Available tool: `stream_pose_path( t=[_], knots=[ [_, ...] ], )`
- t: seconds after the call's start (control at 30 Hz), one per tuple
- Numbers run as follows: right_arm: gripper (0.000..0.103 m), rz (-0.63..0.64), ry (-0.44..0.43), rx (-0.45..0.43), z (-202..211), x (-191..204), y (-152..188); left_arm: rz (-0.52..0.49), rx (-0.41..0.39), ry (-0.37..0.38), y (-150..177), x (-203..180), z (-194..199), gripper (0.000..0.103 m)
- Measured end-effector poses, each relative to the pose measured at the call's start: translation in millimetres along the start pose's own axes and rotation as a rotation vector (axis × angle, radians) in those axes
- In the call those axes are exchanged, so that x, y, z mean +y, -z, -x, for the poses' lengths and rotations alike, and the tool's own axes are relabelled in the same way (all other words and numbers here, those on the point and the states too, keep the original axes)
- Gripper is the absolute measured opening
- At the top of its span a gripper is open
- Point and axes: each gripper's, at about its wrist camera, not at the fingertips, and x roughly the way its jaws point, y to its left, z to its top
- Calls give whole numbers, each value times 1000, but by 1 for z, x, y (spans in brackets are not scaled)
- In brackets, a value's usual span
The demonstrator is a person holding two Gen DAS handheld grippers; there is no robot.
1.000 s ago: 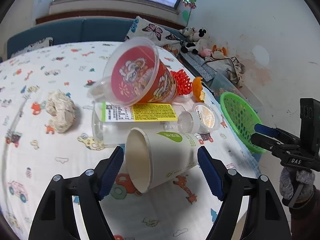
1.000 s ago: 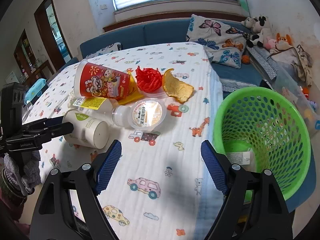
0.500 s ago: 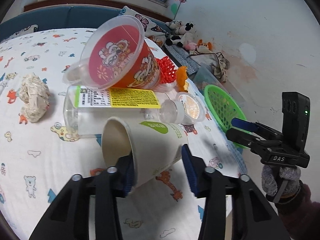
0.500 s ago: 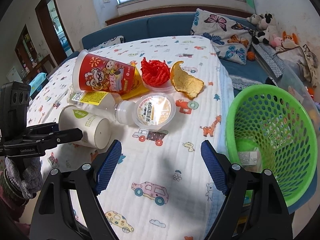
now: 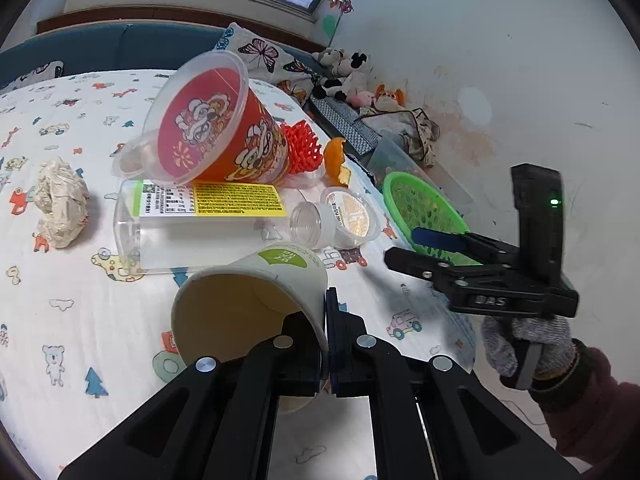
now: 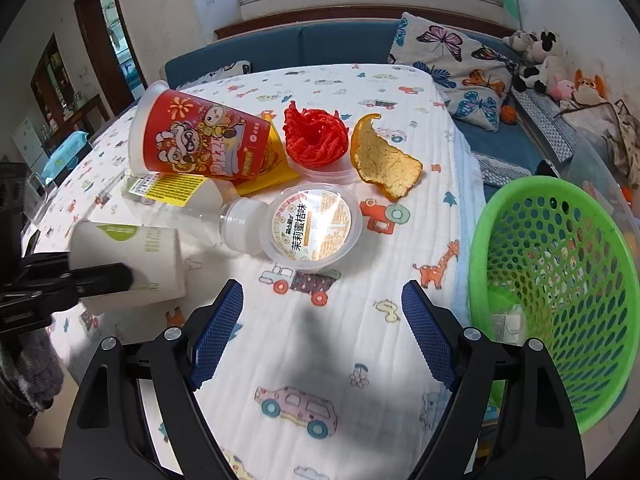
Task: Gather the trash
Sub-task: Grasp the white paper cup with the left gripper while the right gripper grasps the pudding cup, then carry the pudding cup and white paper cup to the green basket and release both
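Left gripper (image 5: pixel 325 336): jaws clamped on the rim wall of the paper cup (image 5: pixel 248 300), one finger inside the mouth, the other on the outer wall. Cup lies tilted, mouth toward the left wrist camera, green logo on its upper side; whether its lower edge touches the cloth cannot be told.

Just beyond the left jaws: clear plastic bottle (image 5: pixel 192 224) on its side, yellow label up. Red printed cup (image 5: pixel 216 136) lies tipped behind it, resting on it. Crumpled paper wad (image 5: pixel 60 204) well off to the left of the jaws.

Right gripper (image 6: pixel 320 336): jaws spread wide, nothing between them, hanging over the patterned tablecloth (image 6: pixel 320 360). Ahead of the jaws, sealed jelly cup (image 6: pixel 312 226) touching the bottle's cap. Farther ahead, red mesh net (image 6: pixel 316 138) and orange peel (image 6: pixel 384 160) side by side.

Green basket (image 6: pixel 552 280) just right of the right jaws, at the table edge, a few scraps inside
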Motion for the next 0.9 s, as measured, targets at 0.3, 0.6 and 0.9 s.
stream_pose_path(
  t=[0.3,0.6,0.9],
  knots=[
    [81,28,9,18,-23,0,-12,3,-53,-7,-3,2,26,3],
    [78,85,5,33,-41,3,-21,12,-81,-10,-6,3,37,3],
    [62,115,-17,49,-51,6,-24,13,-86,-23,-6,3,40,3]
  ],
)
